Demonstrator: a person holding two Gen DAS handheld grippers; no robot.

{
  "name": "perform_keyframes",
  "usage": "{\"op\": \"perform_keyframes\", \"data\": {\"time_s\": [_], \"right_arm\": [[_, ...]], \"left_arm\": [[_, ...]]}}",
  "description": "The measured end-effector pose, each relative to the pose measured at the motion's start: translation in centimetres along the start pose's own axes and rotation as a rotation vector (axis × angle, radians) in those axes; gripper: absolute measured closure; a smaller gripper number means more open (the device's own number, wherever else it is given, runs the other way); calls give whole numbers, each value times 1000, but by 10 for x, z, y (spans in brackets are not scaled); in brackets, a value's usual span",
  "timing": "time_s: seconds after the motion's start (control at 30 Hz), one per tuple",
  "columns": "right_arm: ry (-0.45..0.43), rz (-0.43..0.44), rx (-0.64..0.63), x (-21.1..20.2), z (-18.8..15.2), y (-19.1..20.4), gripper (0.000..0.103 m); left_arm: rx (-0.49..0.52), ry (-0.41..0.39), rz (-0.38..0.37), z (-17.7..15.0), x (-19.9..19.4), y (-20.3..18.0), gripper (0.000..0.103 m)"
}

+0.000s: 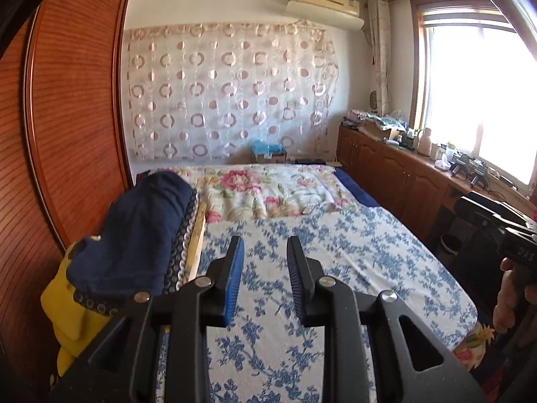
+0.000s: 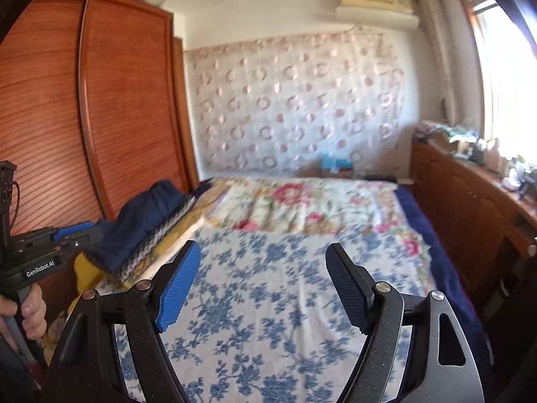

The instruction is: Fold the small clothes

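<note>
Landmark: the bed (image 1: pixel 335 252), covered by a blue-flowered sheet (image 2: pixel 268 302), with a pink-flowered quilt (image 1: pixel 268 191) spread across its far end.

Clothes: a dark navy garment (image 1: pixel 141 228) lies in a stack at the bed's left edge, on top of a ring-patterned cloth (image 1: pixel 183 238) and a yellow piece (image 1: pixel 67 305). The stack sits against the wardrobe (image 1: pixel 67 117) side, which leaves the middle of the bed as open working surface. Whether these pieces are folded or only heaped cannot be told; the navy one looks loosely rounded.

Left gripper (image 1: pixel 265 268): held above the near middle of the bed, jaws spread by a narrow gap, nothing between them. It points along the bed, just right of the stack.

Right gripper (image 2: pixel 265 285): held over the bed's near middle, jaws spread wide, empty. The view is slightly blurred.

Hands: a hand (image 2: pixel 30 309) grips the left tool's handle; another hand (image 1: pixel 513 299) holds the right tool at the bed's right side.

Judgement: both tools are free and level over the bare sheet. The scene fits either a stack waiting to be folded on the bed or finished pieces set aside at its edge; the pictures do not settle which.

Risk: the stack overhangs the bed's left edge, so a careless pull could drag it off.
</note>
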State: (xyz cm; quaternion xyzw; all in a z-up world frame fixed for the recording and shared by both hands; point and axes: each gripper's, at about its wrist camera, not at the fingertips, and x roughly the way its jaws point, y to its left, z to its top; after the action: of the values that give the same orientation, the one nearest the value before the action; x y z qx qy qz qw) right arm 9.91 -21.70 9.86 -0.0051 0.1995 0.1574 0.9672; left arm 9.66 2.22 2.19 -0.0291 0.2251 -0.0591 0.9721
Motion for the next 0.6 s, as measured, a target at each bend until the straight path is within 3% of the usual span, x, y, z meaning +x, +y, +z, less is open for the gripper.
{"op": "perform_keyframes", "data": {"time_s": [0.2,0.6], "right_arm": [[-49,-90,11,-18,10,-12,24],[-60,-121,19,-22,10,-18,24]], "left_arm": [[18,-46,4,14,-15,-9,79],[31,-71,22,15,-22,-14,78]]}}
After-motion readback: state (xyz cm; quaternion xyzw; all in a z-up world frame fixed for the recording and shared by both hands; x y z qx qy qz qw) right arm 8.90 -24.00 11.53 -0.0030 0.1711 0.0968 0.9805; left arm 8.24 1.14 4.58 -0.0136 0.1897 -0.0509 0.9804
